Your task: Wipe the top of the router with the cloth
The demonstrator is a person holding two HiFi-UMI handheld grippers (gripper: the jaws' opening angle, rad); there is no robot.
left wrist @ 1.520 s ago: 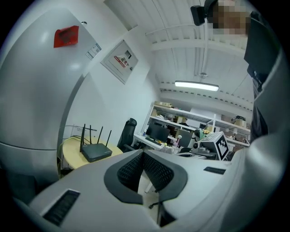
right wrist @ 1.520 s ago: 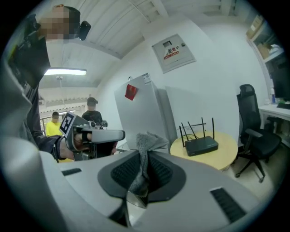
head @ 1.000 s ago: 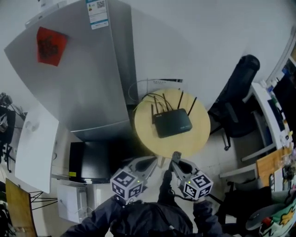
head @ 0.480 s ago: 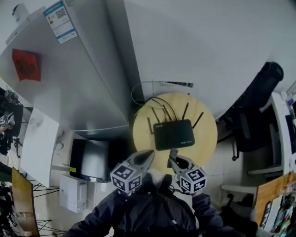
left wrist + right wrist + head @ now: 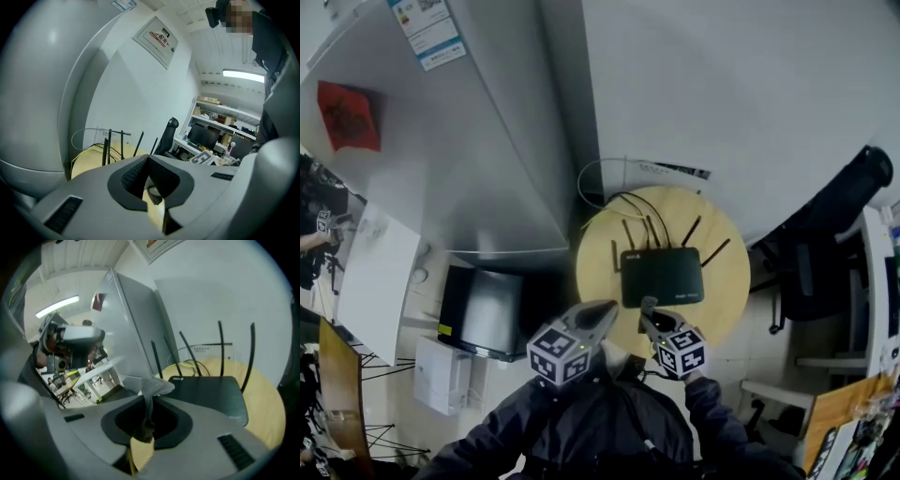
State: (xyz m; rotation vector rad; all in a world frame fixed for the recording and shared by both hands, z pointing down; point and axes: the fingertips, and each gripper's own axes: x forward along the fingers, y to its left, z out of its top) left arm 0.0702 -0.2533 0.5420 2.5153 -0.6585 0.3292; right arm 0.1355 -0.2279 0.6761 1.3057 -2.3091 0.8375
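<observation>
Now the right gripper [image 5: 649,307] is clamped on a small grey cloth [image 5: 156,386], and the cloth's bunched end sticks out past the jaw tips. This gripper hangs over the 6 o'clock rim of the round yellow table [image 5: 727,281], right at the near edge of the black router [image 5: 661,277]. No view shows whether cloth and router touch. The router lies flat near the table's middle, with its antennas [image 5: 692,231] raised along its 12 o'clock side. Cables [image 5: 630,201] trail from there toward the wall. The left gripper [image 5: 607,311] has its jaws pressed together with nothing between them. It sits off the table's 7 o'clock edge, just beside the right one. A grey fridge [image 5: 469,141] stands at the table's 10 o'clock and a dark chair [image 5: 834,225] at 3 o'clock.
</observation>
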